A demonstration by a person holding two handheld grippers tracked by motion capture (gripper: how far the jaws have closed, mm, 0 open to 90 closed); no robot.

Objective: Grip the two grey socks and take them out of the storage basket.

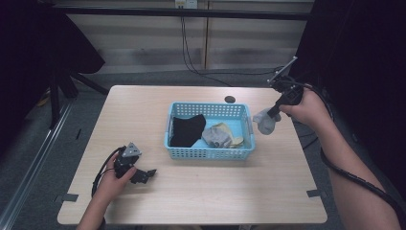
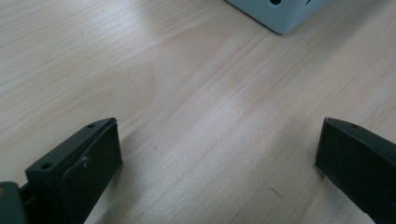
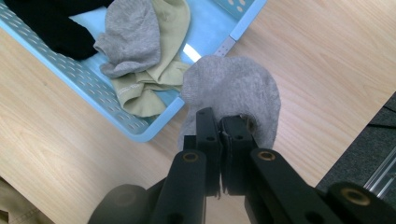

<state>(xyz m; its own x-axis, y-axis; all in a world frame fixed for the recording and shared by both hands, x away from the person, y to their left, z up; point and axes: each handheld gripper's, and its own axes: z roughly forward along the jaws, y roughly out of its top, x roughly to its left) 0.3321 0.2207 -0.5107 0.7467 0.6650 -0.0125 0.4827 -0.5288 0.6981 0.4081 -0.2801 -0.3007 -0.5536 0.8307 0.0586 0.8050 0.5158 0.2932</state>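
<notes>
Just beside basket [image 1: 208, 153] right rim: right gripper [image 1: 271, 116] clamps grey sock [image 1: 264, 122].

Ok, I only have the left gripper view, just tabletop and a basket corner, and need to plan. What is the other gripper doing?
Observer: The right gripper is shut on a grey sock, which hangs beside the blue basket's right end.
Operator: Is anything in the basket?
Observer: Yes. A black sock lies at its left, a second grey sock and a beige one at its right.
Operator: And where does my gripper sit?
Observer: The left gripper rests open on the table, in front of the basket's left corner.
</notes>
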